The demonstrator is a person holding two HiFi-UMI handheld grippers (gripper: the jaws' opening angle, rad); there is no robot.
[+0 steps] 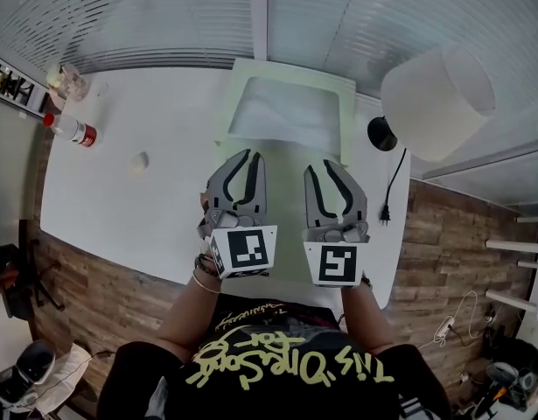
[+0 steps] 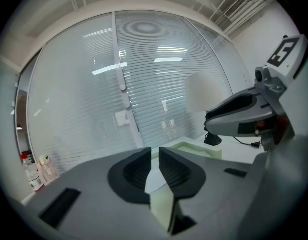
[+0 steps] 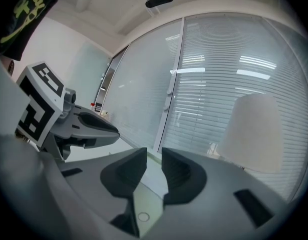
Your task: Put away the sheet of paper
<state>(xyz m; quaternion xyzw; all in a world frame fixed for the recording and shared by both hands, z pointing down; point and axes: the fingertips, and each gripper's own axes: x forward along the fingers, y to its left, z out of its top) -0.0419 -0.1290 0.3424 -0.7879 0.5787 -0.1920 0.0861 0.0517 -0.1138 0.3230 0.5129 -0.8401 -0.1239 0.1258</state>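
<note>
I have 2 hand-held grippers side by side over the white table (image 1: 120, 221), both reaching to the near rim of the pale green rectangular tray (image 1: 290, 70). The white sheet of paper (image 1: 286, 112) sits inside that tray, and its near edge runs toward the jaw tips.

In its own view, the left gripper (image 1: 249, 156) has its jaws drawn in to a narrow slit. A thin pale strip stands pinched between the dark ribbed pads, which I read as the sheet's near edge. The right gripper (image 1: 324, 166) shows much the same in its view: the jaws are close together with a pale surface caught between the pads. I cannot tell from any view how much of the sheet is clear of the tray floor.

To the right of the tray stands a lamp with a white drum shade (image 1: 439, 99) and a black base. At the table's far left corner lies a clear plastic bottle with a red cap (image 1: 72, 129), well apart from both grippers.
</note>
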